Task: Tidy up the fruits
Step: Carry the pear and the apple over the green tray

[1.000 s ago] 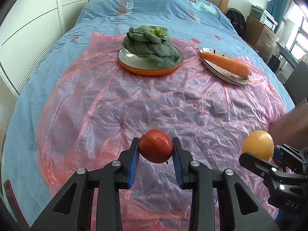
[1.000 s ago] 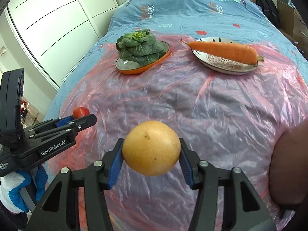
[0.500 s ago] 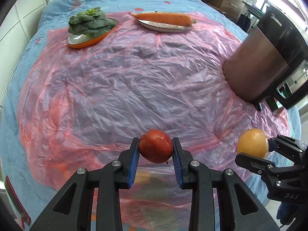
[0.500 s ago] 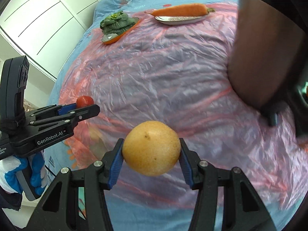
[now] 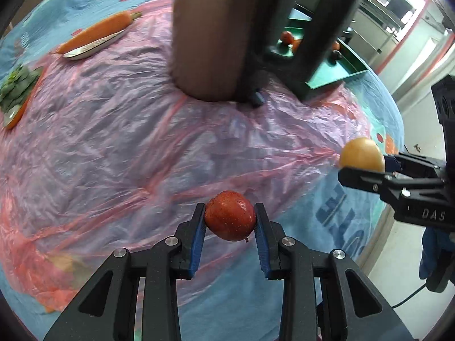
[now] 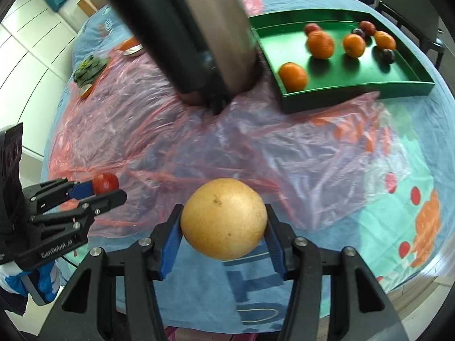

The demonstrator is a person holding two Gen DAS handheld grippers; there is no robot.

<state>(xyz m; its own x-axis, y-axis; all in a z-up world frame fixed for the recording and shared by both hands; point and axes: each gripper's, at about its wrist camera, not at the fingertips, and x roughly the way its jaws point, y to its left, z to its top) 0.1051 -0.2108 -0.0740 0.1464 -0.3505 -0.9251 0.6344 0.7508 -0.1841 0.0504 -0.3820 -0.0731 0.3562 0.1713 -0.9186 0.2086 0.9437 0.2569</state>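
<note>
My left gripper (image 5: 229,221) is shut on a red apple (image 5: 229,219) and holds it above the pink plastic sheet (image 5: 128,130); it shows at the left in the right wrist view (image 6: 105,187). My right gripper (image 6: 224,221) is shut on a large yellow pear (image 6: 224,218), seen at the right in the left wrist view (image 5: 361,155). A green tray (image 6: 355,93) at the far right holds several oranges (image 6: 293,76) and dark plums (image 6: 388,55).
A tall metal kettle with a black handle (image 6: 219,42) stands left of the tray, also in the left wrist view (image 5: 210,37). A carrot on a plate (image 5: 93,38) and leafy greens on an orange plate (image 5: 17,88) lie far left. The bed edge is near.
Both grippers have swung to the right with their fruits. The kettle and green tray have come into view; the greens and carrot have slid to the far left.
</note>
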